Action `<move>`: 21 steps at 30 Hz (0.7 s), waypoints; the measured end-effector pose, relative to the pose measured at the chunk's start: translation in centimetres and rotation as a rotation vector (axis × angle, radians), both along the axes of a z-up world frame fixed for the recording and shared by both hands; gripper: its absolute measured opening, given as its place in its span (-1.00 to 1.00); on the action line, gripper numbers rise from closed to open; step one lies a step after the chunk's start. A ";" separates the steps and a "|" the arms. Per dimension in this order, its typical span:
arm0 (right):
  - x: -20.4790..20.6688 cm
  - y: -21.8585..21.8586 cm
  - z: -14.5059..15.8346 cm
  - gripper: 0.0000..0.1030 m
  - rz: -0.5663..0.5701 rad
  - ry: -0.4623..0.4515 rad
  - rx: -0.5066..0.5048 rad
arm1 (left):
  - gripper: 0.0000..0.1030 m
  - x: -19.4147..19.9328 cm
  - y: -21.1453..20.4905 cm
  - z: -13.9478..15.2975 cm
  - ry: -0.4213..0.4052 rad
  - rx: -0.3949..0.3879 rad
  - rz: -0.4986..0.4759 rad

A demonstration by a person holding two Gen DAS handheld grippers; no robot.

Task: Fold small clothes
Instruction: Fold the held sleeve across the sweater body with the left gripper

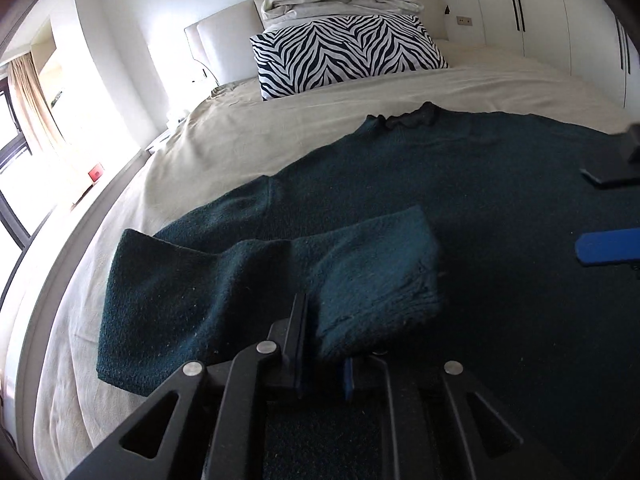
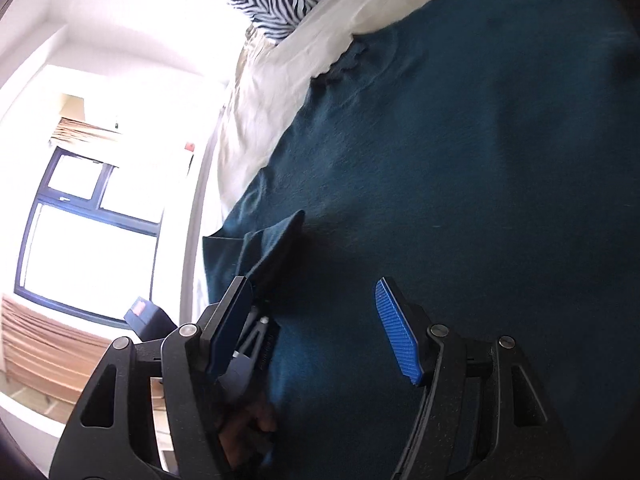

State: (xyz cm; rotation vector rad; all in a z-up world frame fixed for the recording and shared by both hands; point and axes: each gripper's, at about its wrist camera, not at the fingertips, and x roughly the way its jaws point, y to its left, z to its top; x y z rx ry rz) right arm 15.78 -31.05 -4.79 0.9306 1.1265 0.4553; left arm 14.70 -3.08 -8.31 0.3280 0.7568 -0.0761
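A dark teal knit sweater (image 1: 440, 184) lies spread flat on the bed, collar towards the pillows. Its left sleeve (image 1: 280, 280) is lifted and folded inward over the body. My left gripper (image 1: 324, 360) is shut on the sleeve's cuff end and holds it just above the sweater. My right gripper (image 2: 316, 332) is open and empty, hovering over the sweater's body (image 2: 460, 168); it also shows at the right edge of the left wrist view (image 1: 604, 216). The lifted sleeve shows in the right wrist view (image 2: 276, 244) beside the left finger.
The bed has a cream sheet (image 1: 248, 144). A zebra-striped pillow (image 1: 344, 52) and a crumpled white duvet (image 1: 340, 0) lie at the headboard. The bed's left edge (image 1: 60, 264) runs beside a bright window (image 2: 88, 240). White wardrobe doors (image 1: 560, 12) stand at the right.
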 end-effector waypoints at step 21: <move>11.5 5.7 0.4 -0.86 0.051 -0.052 -0.136 | 0.31 -2.7 4.4 2.1 -0.067 -0.278 0.066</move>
